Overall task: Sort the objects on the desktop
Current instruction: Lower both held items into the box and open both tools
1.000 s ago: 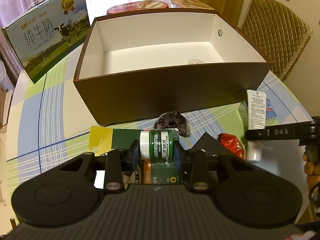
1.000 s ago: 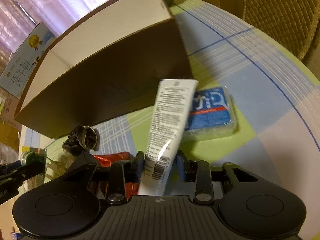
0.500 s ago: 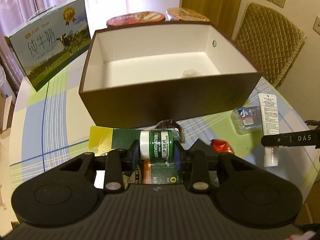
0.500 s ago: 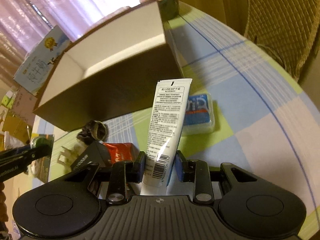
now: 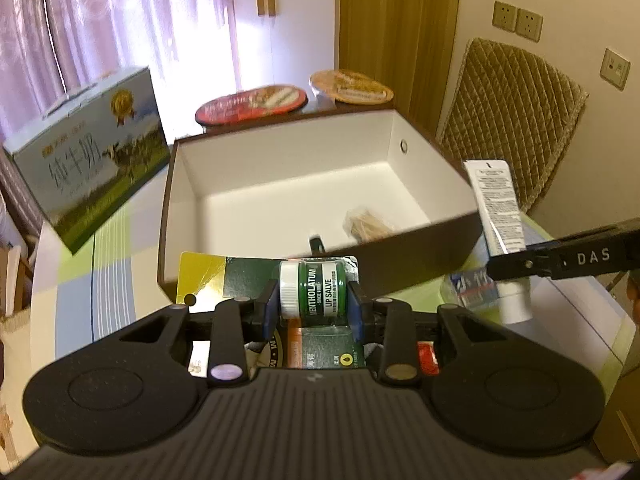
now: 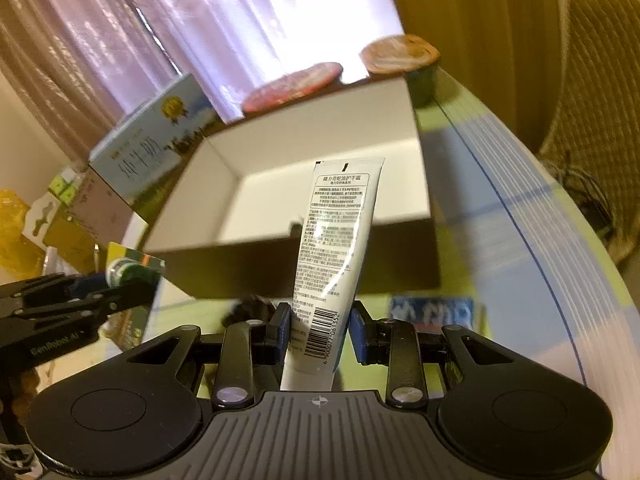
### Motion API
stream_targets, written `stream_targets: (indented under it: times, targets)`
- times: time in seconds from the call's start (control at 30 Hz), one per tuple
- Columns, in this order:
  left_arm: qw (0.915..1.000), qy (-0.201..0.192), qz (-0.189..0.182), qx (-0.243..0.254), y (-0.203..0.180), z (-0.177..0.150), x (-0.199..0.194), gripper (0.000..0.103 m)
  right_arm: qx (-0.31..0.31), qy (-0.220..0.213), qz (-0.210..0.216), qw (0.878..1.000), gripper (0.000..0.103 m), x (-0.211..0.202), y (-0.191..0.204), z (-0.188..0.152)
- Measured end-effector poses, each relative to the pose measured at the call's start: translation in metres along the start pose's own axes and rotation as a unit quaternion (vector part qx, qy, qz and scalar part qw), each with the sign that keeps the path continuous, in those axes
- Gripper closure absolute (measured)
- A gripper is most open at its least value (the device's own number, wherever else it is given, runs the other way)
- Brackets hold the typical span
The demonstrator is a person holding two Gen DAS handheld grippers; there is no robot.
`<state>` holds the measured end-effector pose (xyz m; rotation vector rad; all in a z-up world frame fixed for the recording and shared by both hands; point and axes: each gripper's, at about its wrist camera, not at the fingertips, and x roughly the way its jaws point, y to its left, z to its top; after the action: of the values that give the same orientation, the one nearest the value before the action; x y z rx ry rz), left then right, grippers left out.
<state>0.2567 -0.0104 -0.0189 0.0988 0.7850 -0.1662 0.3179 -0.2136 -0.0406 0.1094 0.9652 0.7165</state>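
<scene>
Grippers: we hold both raised at the near side of the box.
Left gripper (image 5: 313, 307): clamped on our lip salve jar (image 5: 312, 294), carded pack and all, at the box's near wall.
Right gripper (image 6: 320, 330): closed on our white tube (image 6: 336, 256), crimped end up, over the box's near right corner.
Box (image 5: 280, 184): brown outside, white inside, at 12 o'clock from both grippers; a pale wrapped item (image 5: 366, 224) lies inside.
Table (image 6: 520, 240): a blue tissue pack (image 6: 434, 314) at 3 o'clock of the tube, a milk carton (image 5: 92, 160) at 10 o'clock of the box.
</scene>
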Motion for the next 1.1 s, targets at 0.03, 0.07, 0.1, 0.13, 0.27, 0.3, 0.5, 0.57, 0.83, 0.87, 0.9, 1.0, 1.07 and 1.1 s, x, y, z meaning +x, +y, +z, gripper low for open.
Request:
stream_targets:
  times: [0.03, 0.07, 0.1, 0.13, 0.27, 0.3, 0.5, 0.57, 0.83, 0.87, 0.9, 1.0, 1.07, 1.1]
  targets:
    - [1.0000, -0.005, 0.000, 0.003, 0.000, 0.004, 0.000, 0.073, -0.004, -0.002, 0.004, 1.000, 0.075, 0.002, 0.002, 0.006]
    - [1.0000, -0.008, 0.000, 0.004, 0.001, 0.008, 0.001, 0.074, -0.008, -0.005, 0.009, 1.000, 0.075, 0.004, 0.005, 0.012]
    - [0.9999, -0.012, 0.000, 0.006, 0.002, 0.013, 0.003, 0.073, -0.013, -0.007, 0.012, 1.000, 0.075, 0.006, 0.006, 0.017]
    - [0.9998, -0.015, -0.001, 0.009, 0.002, 0.018, 0.004, 0.073, -0.019, -0.008, 0.014, 1.000, 0.075, 0.008, 0.008, 0.022]
    - [0.9994, -0.026, 0.000, 0.022, 0.005, 0.037, 0.012, 0.073, -0.037, -0.013, 0.021, 0.999, 0.075, 0.022, 0.017, 0.045]
    - [0.9992, -0.029, 0.002, 0.028, 0.005, 0.042, 0.014, 0.073, -0.040, -0.014, 0.021, 0.999, 0.075, 0.026, 0.018, 0.050]
    - [0.9984, -0.034, -0.007, 0.044, 0.012, 0.063, 0.036, 0.073, -0.054, -0.013, 0.023, 0.998, 0.075, 0.049, 0.023, 0.077]
    - [0.9985, -0.031, -0.009, 0.045, 0.015, 0.066, 0.047, 0.073, -0.060, -0.009, 0.019, 0.998, 0.075, 0.060, 0.024, 0.082]
    - [0.9997, 0.002, -0.011, 0.023, 0.034, 0.074, 0.098, 0.073, -0.060, 0.025, -0.001, 0.998, 0.075, 0.113, 0.017, 0.095]
    - [0.9997, 0.008, -0.014, 0.018, 0.037, 0.074, 0.104, 0.073, -0.058, 0.033, 0.000, 0.998, 0.075, 0.119, 0.016, 0.096]
    - [0.9996, 0.016, -0.020, 0.012, 0.040, 0.075, 0.110, 0.073, -0.055, 0.040, 0.001, 0.998, 0.075, 0.125, 0.015, 0.097]
    - [0.9986, 0.034, -0.040, -0.001, 0.046, 0.076, 0.126, 0.073, -0.057, 0.063, 0.002, 0.996, 0.075, 0.141, 0.017, 0.099]
    - [0.9976, 0.051, -0.048, 0.000, 0.047, 0.075, 0.137, 0.073, -0.064, 0.076, 0.000, 0.995, 0.075, 0.148, 0.018, 0.099]
    - [0.9971, 0.059, -0.047, 0.001, 0.048, 0.073, 0.143, 0.073, -0.066, 0.082, -0.001, 0.994, 0.075, 0.151, 0.018, 0.099]
